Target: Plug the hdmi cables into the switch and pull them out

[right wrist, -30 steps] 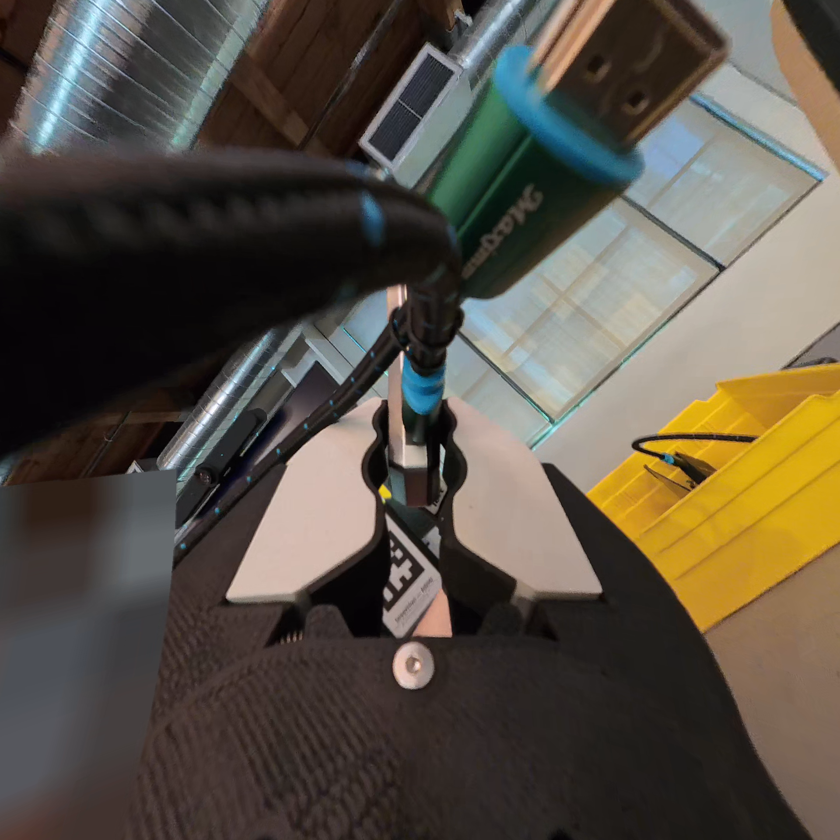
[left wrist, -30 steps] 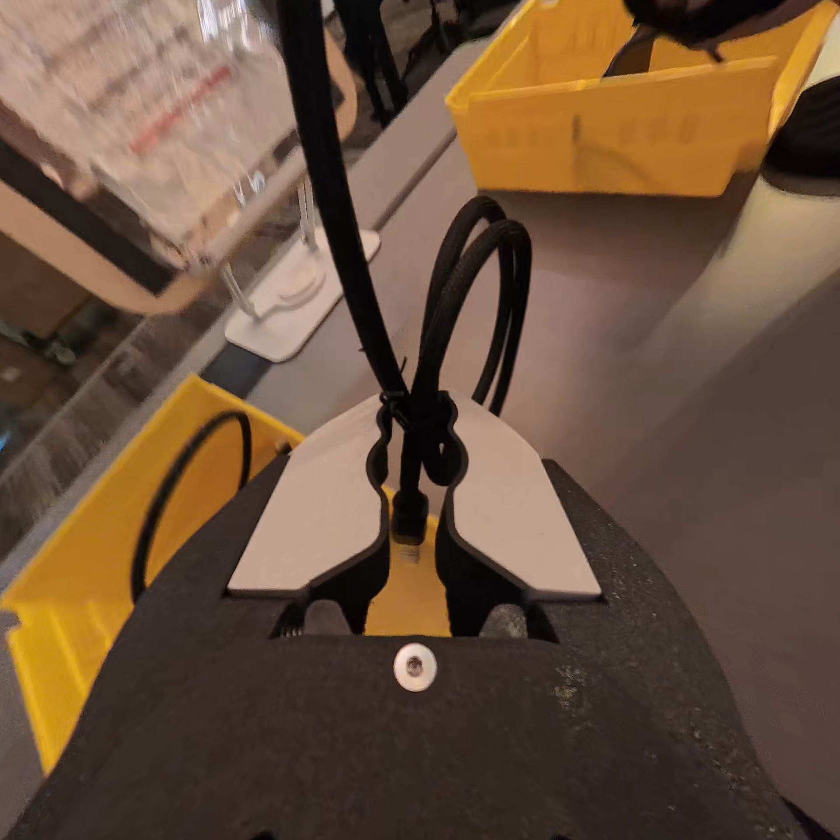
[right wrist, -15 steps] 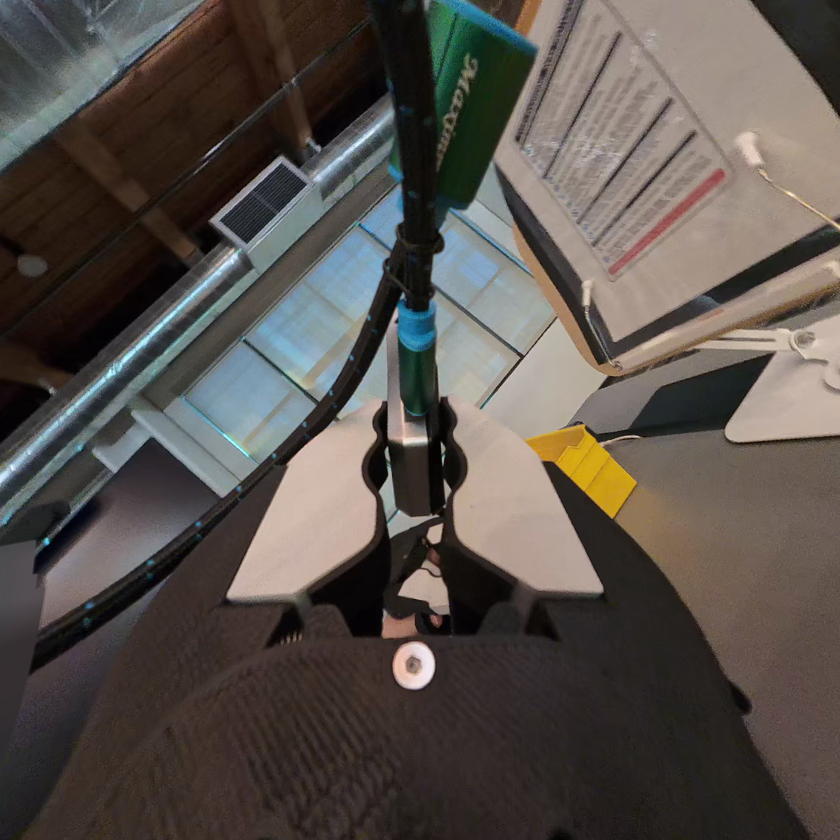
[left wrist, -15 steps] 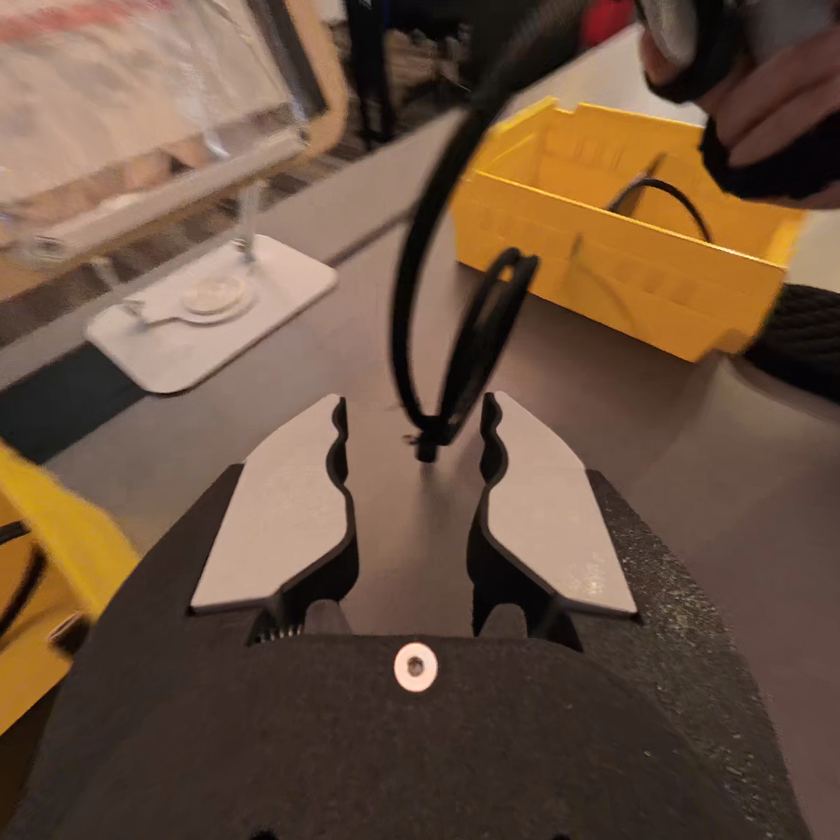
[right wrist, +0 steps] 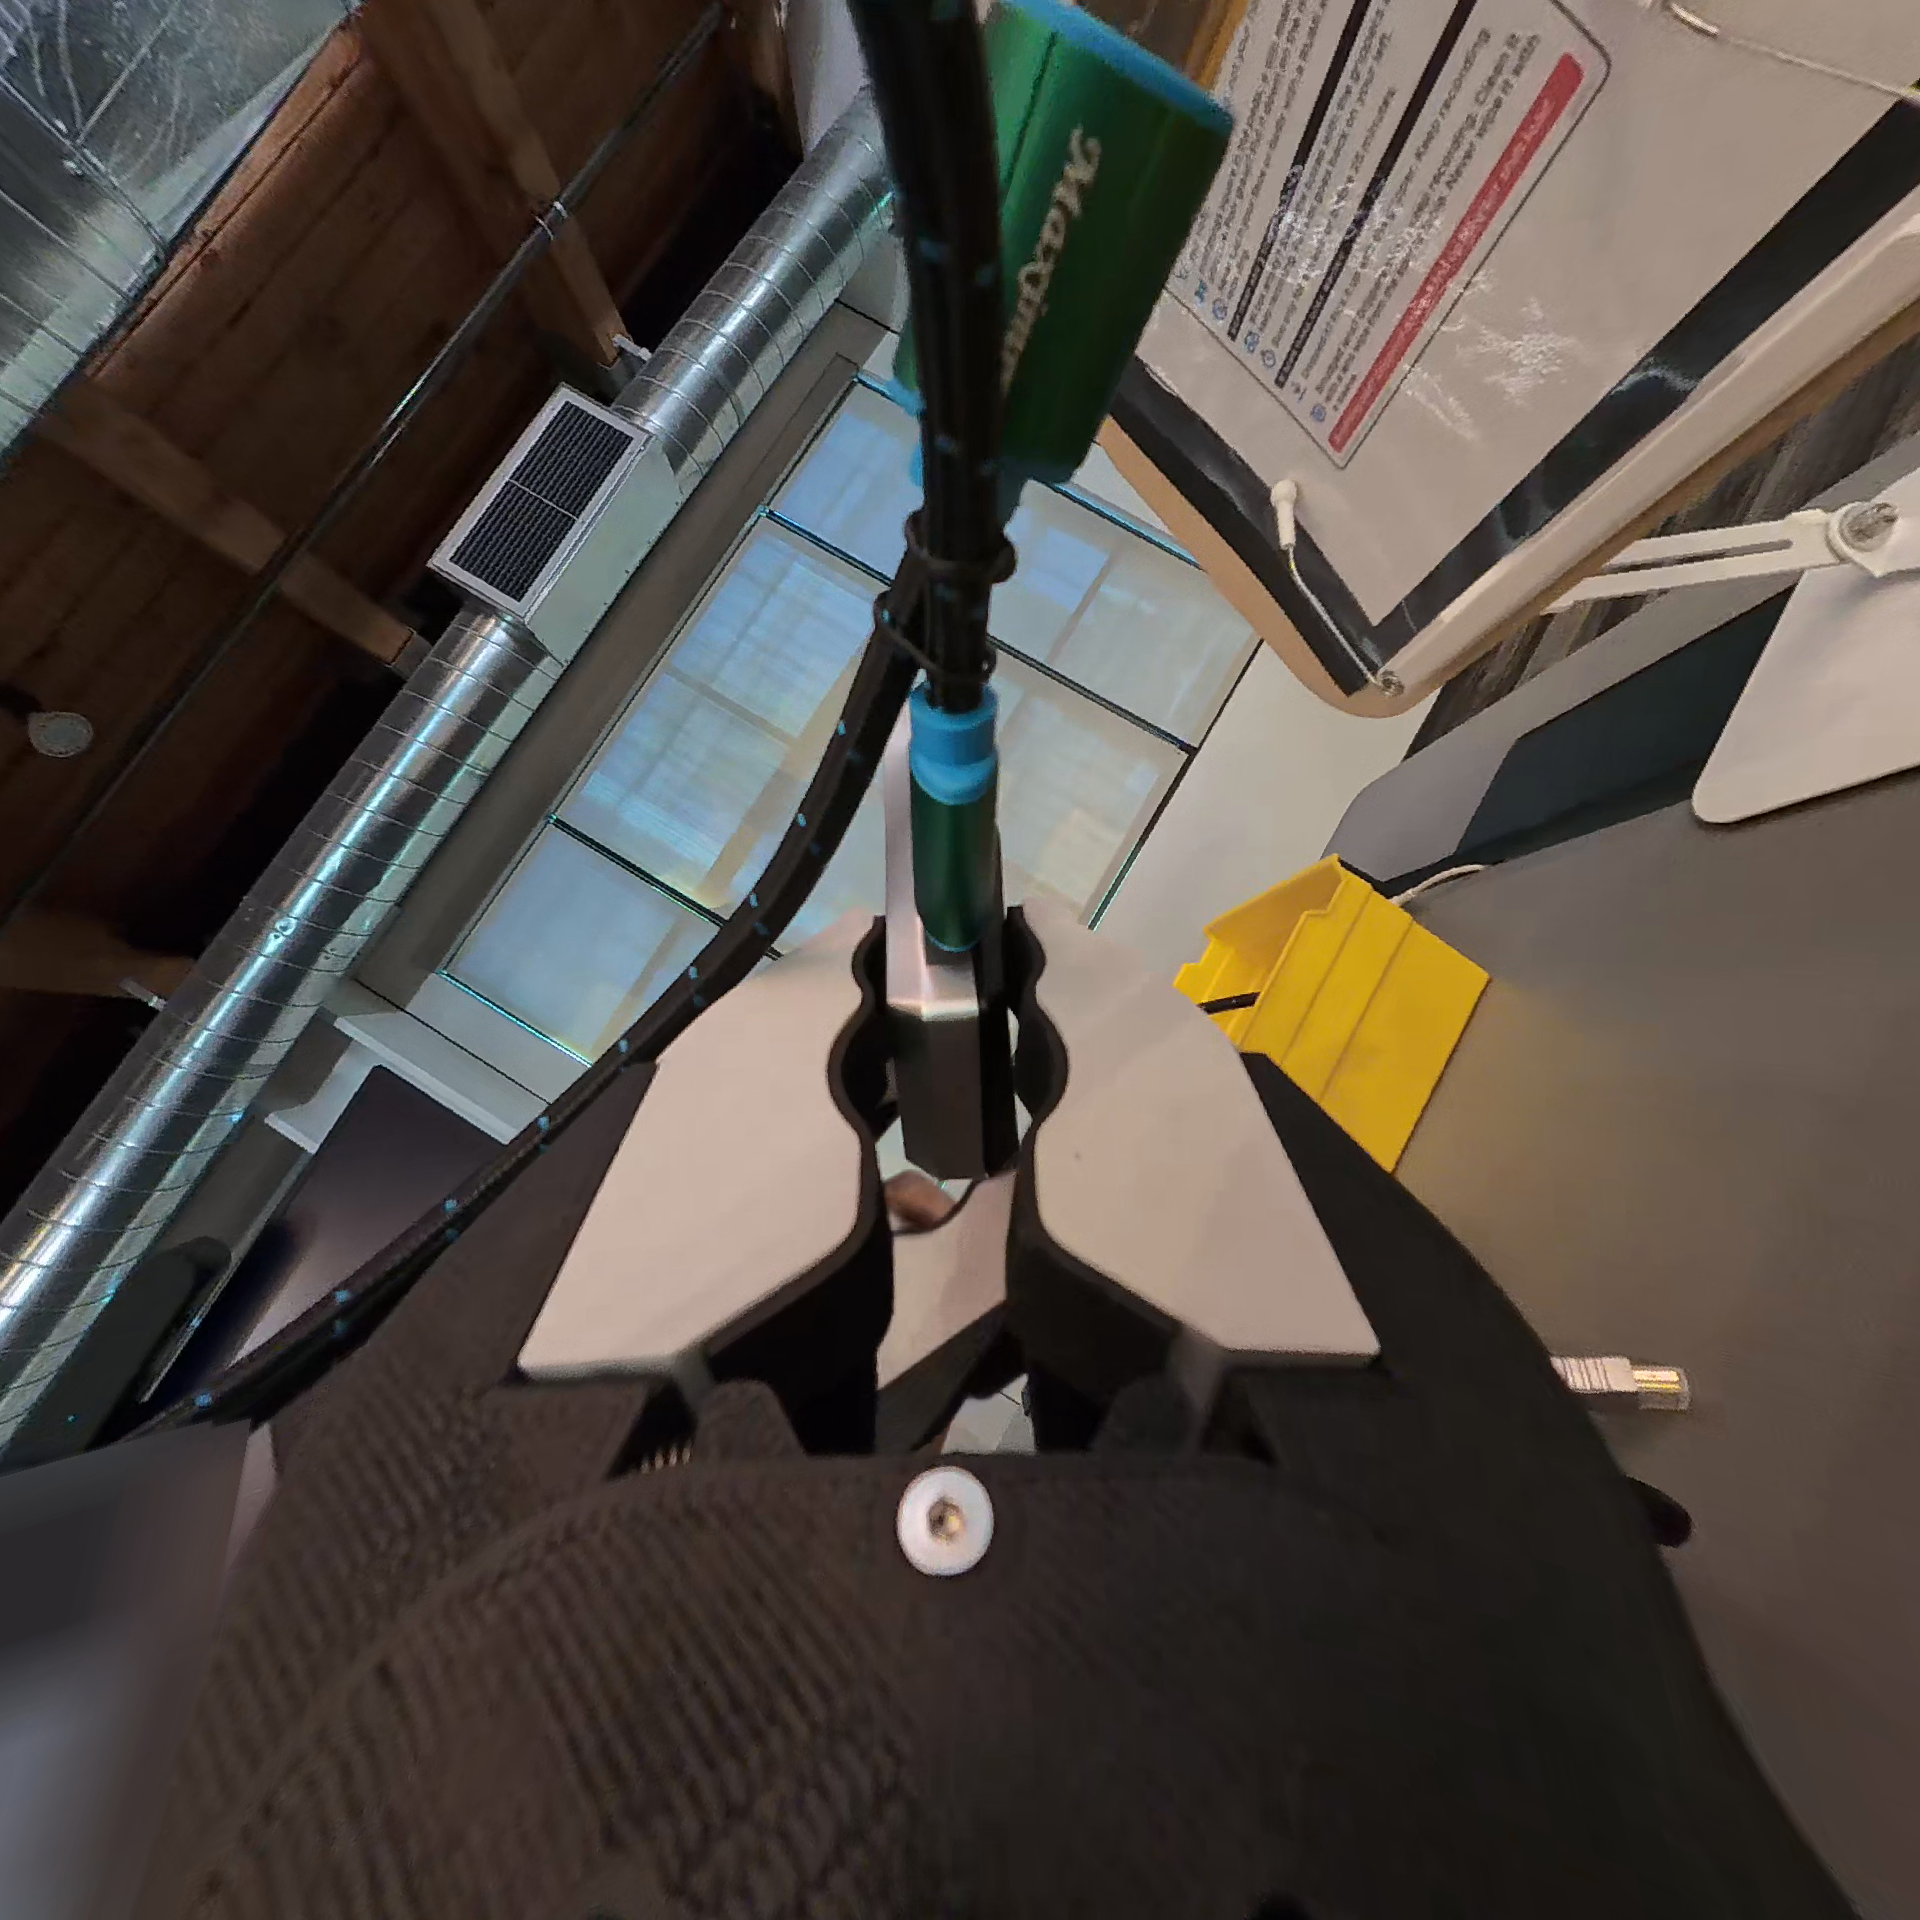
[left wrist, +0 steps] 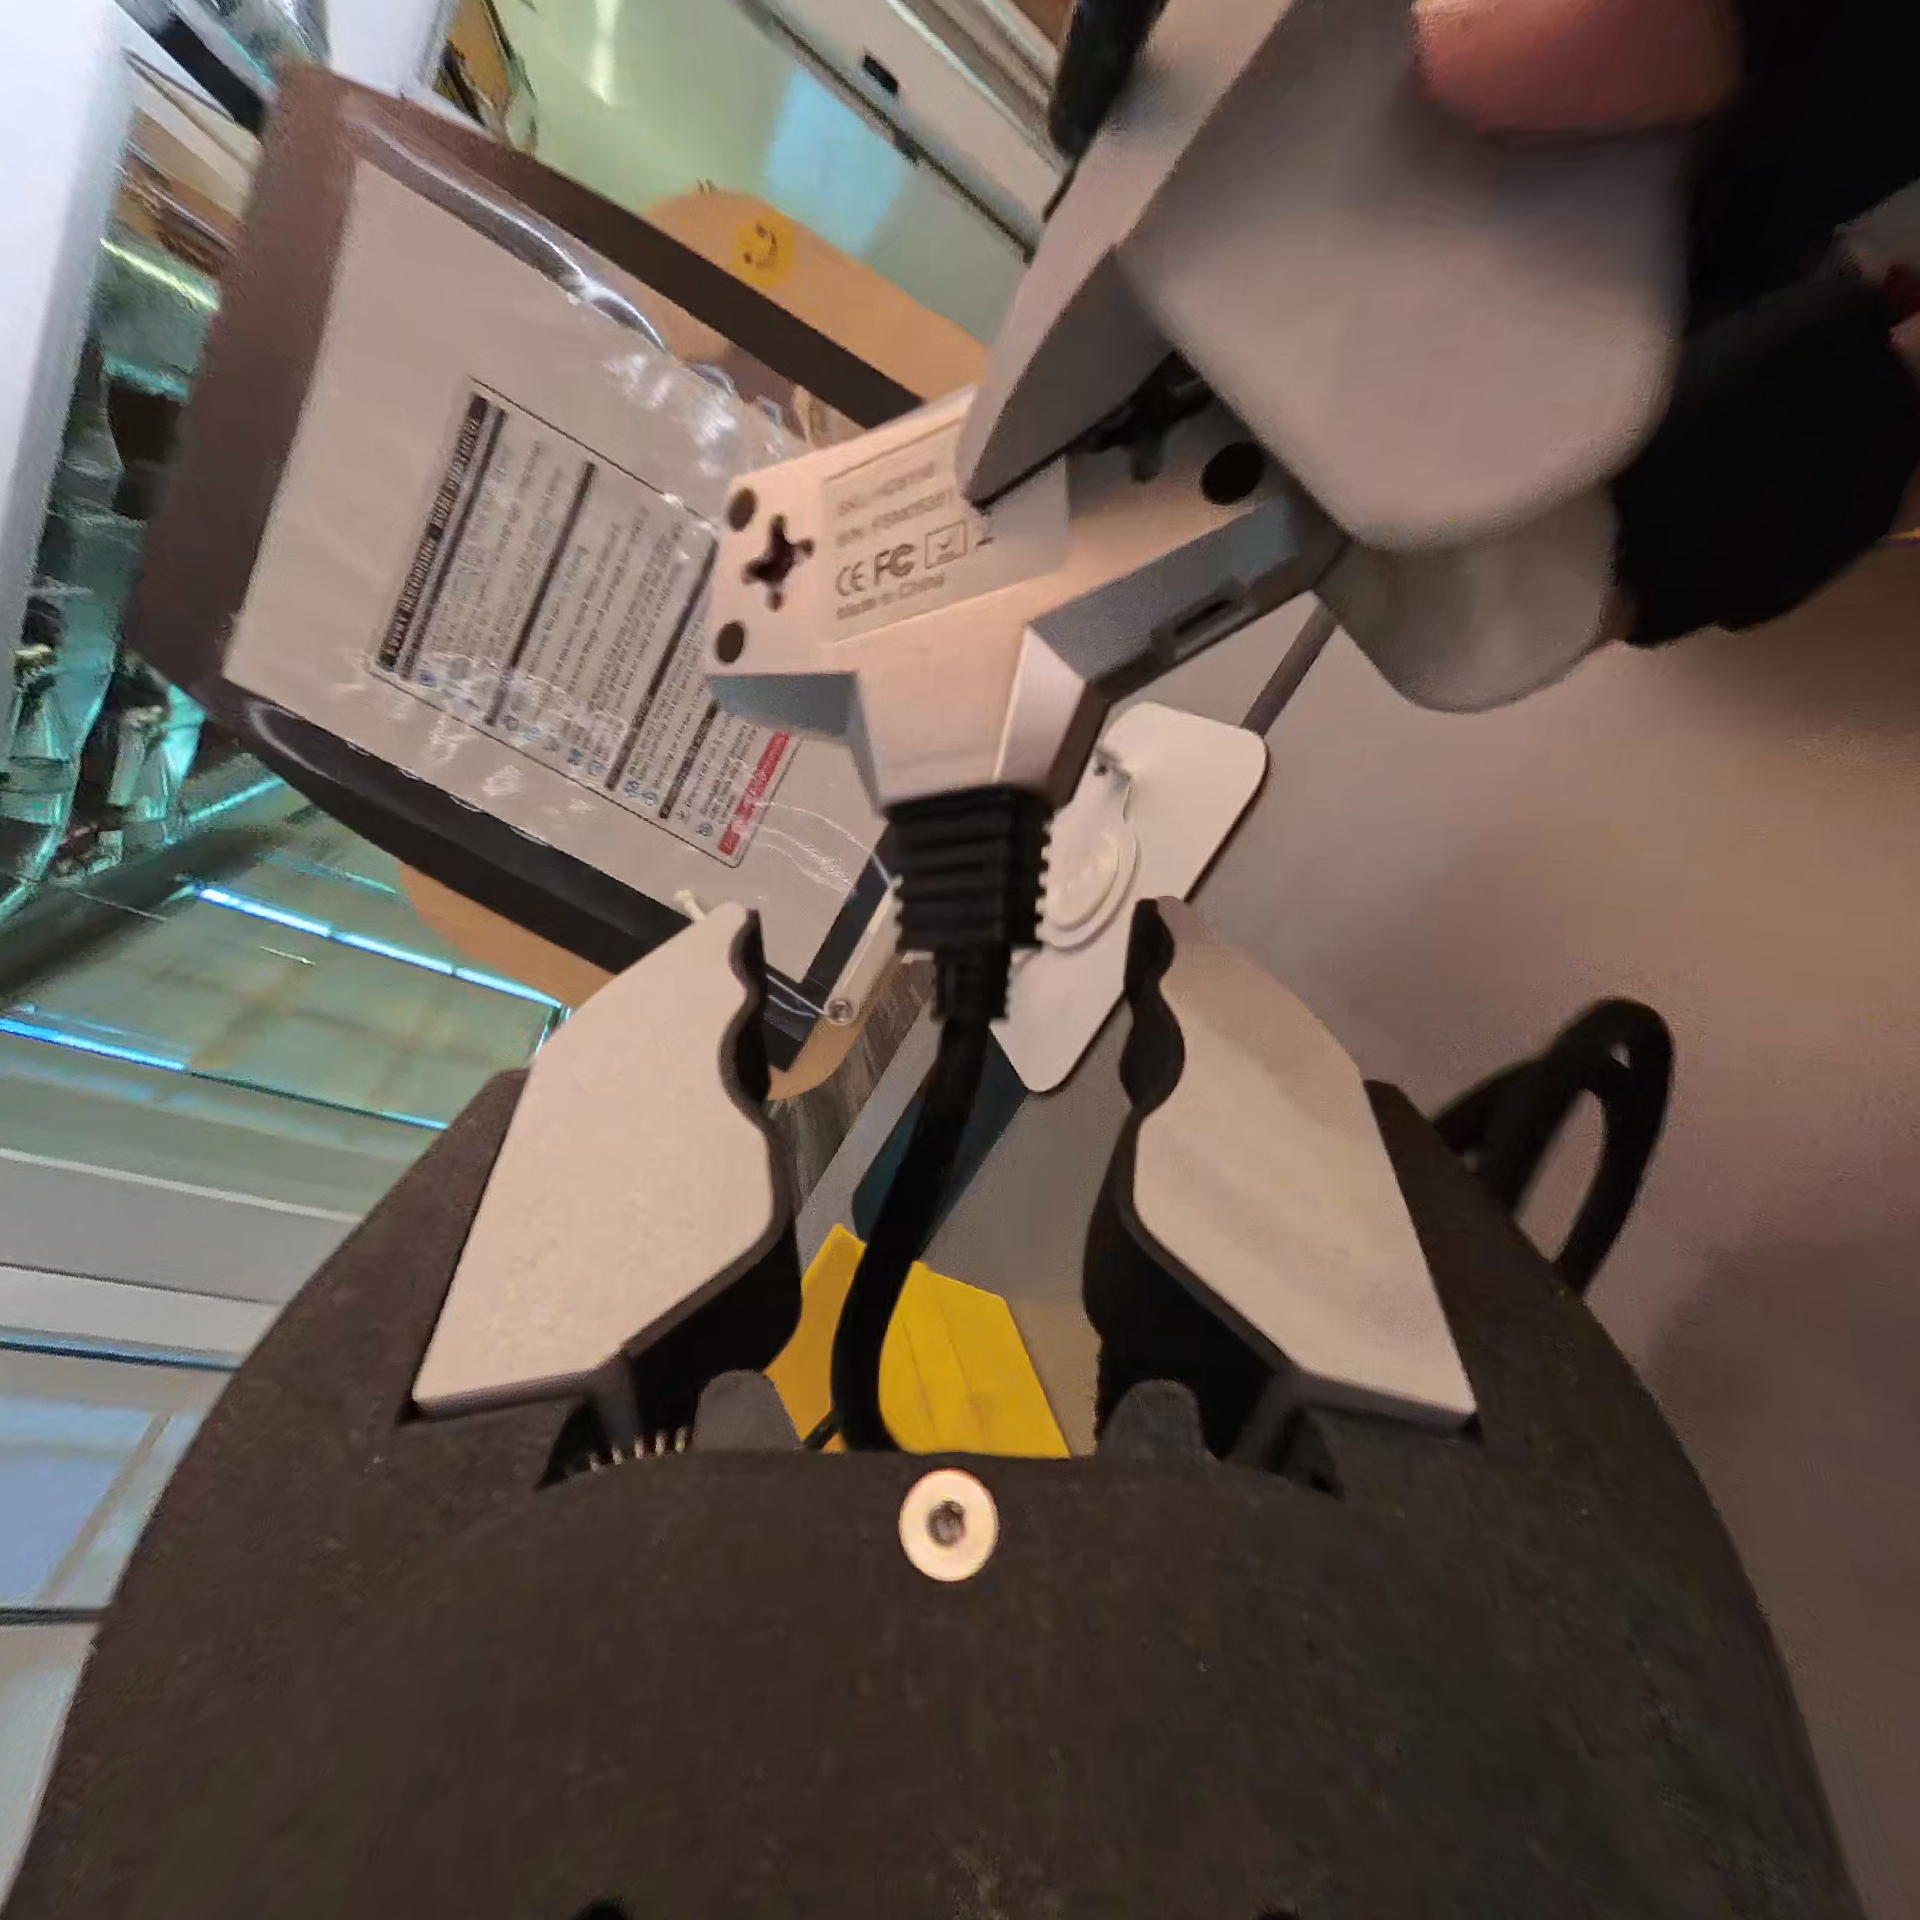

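The silver HDMI switch (left wrist: 914, 582) hangs in the air in the left wrist view, pinched by the right gripper's fingers (left wrist: 1351, 312). Its ribbed black pigtail cable (left wrist: 914, 1164) runs down between the fingers of my left gripper (left wrist: 945, 935), which is open and grips nothing. In the right wrist view my right gripper (right wrist: 945, 930) is shut on the switch (right wrist: 935, 1070). A green and blue HDMI plug (right wrist: 951, 842) sits in the switch. The cable's other green plug (right wrist: 1081, 229) hangs near the top, on a black braided cable (right wrist: 691, 971).
A printed sign on a white stand (left wrist: 499, 561) (right wrist: 1455, 208) stands at the back of the grey table (right wrist: 1714, 1143). A yellow bin (right wrist: 1340, 997) (left wrist: 935, 1351) is near it. A loose grey plug (right wrist: 1621, 1382) lies on the table. A black cable loop (left wrist: 1558, 1122) lies at right. The grippers' ends are close to 6 cm from one another.
My left gripper let go of the black cable bundle, opened, and swung up under the switch. My right gripper kept hold of the switch and turned toward the sign.
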`<state>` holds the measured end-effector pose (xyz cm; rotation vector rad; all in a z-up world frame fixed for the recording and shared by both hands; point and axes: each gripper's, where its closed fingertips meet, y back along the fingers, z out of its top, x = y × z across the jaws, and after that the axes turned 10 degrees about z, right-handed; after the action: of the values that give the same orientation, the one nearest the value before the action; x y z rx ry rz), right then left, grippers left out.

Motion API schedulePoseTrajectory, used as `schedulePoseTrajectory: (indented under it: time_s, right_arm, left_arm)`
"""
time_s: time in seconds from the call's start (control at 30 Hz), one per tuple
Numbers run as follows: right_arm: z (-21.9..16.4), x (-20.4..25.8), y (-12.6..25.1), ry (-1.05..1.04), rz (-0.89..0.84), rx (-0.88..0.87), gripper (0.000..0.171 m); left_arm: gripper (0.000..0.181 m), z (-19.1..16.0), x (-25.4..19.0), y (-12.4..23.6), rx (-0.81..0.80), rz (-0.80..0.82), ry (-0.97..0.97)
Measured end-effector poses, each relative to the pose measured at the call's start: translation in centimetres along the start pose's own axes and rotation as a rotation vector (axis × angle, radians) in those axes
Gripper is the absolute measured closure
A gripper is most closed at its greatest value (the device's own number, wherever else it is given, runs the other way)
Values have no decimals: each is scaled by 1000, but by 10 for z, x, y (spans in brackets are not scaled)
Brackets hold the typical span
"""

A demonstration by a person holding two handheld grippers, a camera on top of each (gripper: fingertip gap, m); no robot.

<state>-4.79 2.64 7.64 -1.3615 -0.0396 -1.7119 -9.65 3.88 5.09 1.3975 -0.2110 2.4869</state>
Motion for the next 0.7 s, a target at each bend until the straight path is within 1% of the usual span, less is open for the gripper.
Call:
schedulePoseTrajectory:
  time_s: [0.03,0.07,0.1,0.13,0.23,0.3,0.33,0.43,0.5,0.53,0.6,0.7]
  right_arm:
    - [-1,0,0,-1,-4,-1,150]
    - [-2,0,0,0,-11,-4,150]
    - [-1,2,0,4,-9,-18,150]
    - [0,4,0,10,-14,-29,150]
    - [0,15,-3,128,-32,19,149]
    - [-2,31,-10,243,-2,74,141]
    - [-7,39,-14,301,10,135,138]
    - [-27,69,-16,467,67,448,135]
    - [-41,86,-1,557,76,667,136]
    - [-41,93,7,613,64,730,136]
    - [-33,104,22,748,47,779,136]
    - [-12,123,32,1072,121,727,128]
  left_arm:
    - [119,0,3,-6,7,31,-6]
    - [128,3,6,-10,-10,63,-5]
    - [138,8,4,-11,-40,59,-1]
    - [157,11,1,-11,-67,44,9]
    - [158,15,2,-11,-123,3,106]
    - [158,19,7,-8,-161,-81,202]
    - [157,20,11,-4,-180,-135,247]
    - [157,23,27,12,-256,-274,381]
    - [157,23,40,22,-296,-311,446]
    - [157,24,45,28,-320,-331,462]
    - [157,29,52,43,-370,-397,490]
    - [157,43,51,72,-516,-545,499]
